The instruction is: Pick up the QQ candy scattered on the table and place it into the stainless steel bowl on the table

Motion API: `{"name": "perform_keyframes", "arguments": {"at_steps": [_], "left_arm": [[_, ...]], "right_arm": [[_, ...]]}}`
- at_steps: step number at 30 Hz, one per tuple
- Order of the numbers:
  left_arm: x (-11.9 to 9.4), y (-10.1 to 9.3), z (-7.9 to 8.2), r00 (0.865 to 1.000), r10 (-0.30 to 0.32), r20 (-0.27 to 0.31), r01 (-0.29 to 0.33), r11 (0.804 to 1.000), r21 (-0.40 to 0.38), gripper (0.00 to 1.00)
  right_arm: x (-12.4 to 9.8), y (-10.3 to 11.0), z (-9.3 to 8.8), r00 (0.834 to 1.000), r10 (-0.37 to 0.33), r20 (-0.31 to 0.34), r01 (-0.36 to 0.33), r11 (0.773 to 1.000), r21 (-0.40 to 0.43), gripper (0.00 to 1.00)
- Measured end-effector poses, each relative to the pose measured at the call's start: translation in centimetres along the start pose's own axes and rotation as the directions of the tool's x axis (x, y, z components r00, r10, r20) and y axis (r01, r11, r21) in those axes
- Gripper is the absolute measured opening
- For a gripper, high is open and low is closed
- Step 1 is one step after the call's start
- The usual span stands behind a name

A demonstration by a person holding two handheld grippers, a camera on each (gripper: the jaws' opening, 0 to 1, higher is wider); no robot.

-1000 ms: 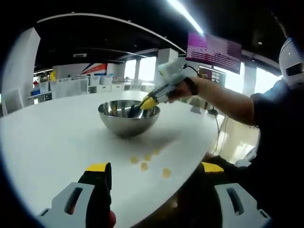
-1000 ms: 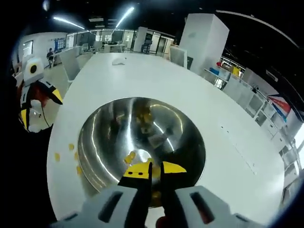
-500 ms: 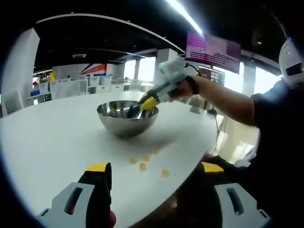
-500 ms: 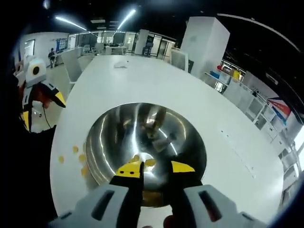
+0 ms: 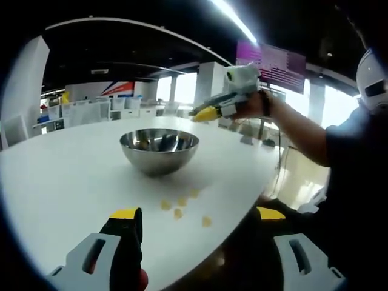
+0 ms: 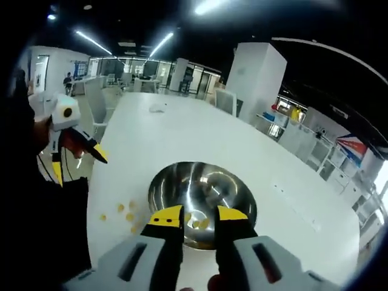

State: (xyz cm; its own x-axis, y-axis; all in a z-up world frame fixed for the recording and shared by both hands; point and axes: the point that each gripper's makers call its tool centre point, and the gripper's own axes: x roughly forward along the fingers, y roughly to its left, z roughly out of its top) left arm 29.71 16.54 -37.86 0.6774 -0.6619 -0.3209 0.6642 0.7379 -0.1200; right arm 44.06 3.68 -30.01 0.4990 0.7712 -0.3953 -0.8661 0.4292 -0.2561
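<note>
Above the shiny round stainless steel bowl (image 6: 202,203) your right gripper (image 6: 200,216) hangs parted and empty, left gripper (image 5: 197,213) wide too; small yellow candies (image 5: 180,207) near the white table (image 5: 60,182) edge could get knocked off.

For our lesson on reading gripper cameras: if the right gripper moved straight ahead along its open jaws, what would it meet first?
Probably the stainless steel bowl. The right gripper hangs open above it, aimed down at the candy inside; depth is uncertain.

candies (image 5: 177,207) lie on the table (image 5: 60,182) before the bowl (image 5: 159,150), near its edge.
</note>
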Motion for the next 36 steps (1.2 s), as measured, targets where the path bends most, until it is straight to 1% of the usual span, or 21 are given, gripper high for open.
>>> {"name": "perform_keyframes", "arguments": {"at_steps": [4,8,9,10,13,15,18,20,23,24,27,31,34,36], "left_arm": [[0.1,-0.1,0.0,1.000,-0.004,0.002,0.004,1.000,0.001,0.75],[0.3,-0.1,-0.1,1.000,-0.006,0.003,0.006,1.000,-0.002,0.75],[0.4,-0.1,-0.1,1.000,-0.008,0.003,0.008,1.000,-0.002,0.75],[0.4,-0.2,-0.1,1.000,-0.009,0.002,0.009,1.000,-0.002,0.75],[0.6,-0.6,0.0,1.000,-0.020,0.004,0.020,1.000,0.002,0.75],[0.7,-0.8,0.0,1.000,-0.023,0.003,0.023,1.000,0.004,0.75],[0.6,-0.8,0.0,1.000,-0.020,0.003,0.019,1.000,0.004,0.75],[0.6,-0.7,0.0,1.000,-0.017,0.005,0.017,1.000,0.003,0.76],[0.5,-0.6,-0.1,1.000,-0.013,0.003,0.013,1.000,0.003,0.76],[0.5,-0.5,-0.1,1.000,-0.012,0.003,0.012,1.000,0.002,0.76],[0.5,-0.5,-0.1,1.000,-0.009,0.002,0.009,1.000,0.004,0.76],[0.6,-0.9,0.0,1.000,-0.013,0.000,0.013,1.000,0.009,0.76],[0.7,-0.9,0.0,1.000,-0.013,-0.002,0.013,1.000,0.010,0.76],[0.6,-0.9,0.0,1.000,-0.011,-0.004,0.011,1.000,0.010,0.76]], "right_arm": [[-2.4,0.5,0.1,0.997,-0.032,0.064,0.029,0.999,0.039,0.20],[-4.2,1.3,-0.6,0.992,-0.063,0.105,0.055,0.996,0.076,0.20],[-4.8,1.5,-0.6,0.988,-0.079,0.130,0.066,0.993,0.102,0.20],[-5.0,1.5,-0.8,0.986,-0.087,0.143,0.070,0.991,0.118,0.20],[-6.2,2.4,-1.8,0.978,-0.103,0.182,0.075,0.985,0.157,0.20],[-6.9,3.0,-2.4,0.971,-0.111,0.213,0.066,0.976,0.209,0.20],[-7.9,3.6,-3.2,0.959,-0.126,0.254,0.061,0.967,0.248,0.20],[-8.7,3.8,-3.9,0.951,-0.147,0.271,0.069,0.959,0.276,0.20],[-9.5,4.2,-4.8,0.945,-0.162,0.285,0.074,0.952,0.296,0.20],[-9.9,4.5,-5.2,0.941,-0.167,0.294,0.070,0.947,0.313,0.20],[-10.5,5.2,-5.5,0.935,-0.173,0.310,0.069,0.945,0.321,0.20],[-11.1,6.0,-5.7,0.926,-0.176,0.333,0.070,0.949,0.308,0.20],[-11.1,6.4,-5.8,0.928,-0.169,0.333,0.067,0.953,0.296,0.21],[-10.8,6.5,-6.0,0.933,-0.166,0.320,0.070,0.954,0.290,0.21]]}}
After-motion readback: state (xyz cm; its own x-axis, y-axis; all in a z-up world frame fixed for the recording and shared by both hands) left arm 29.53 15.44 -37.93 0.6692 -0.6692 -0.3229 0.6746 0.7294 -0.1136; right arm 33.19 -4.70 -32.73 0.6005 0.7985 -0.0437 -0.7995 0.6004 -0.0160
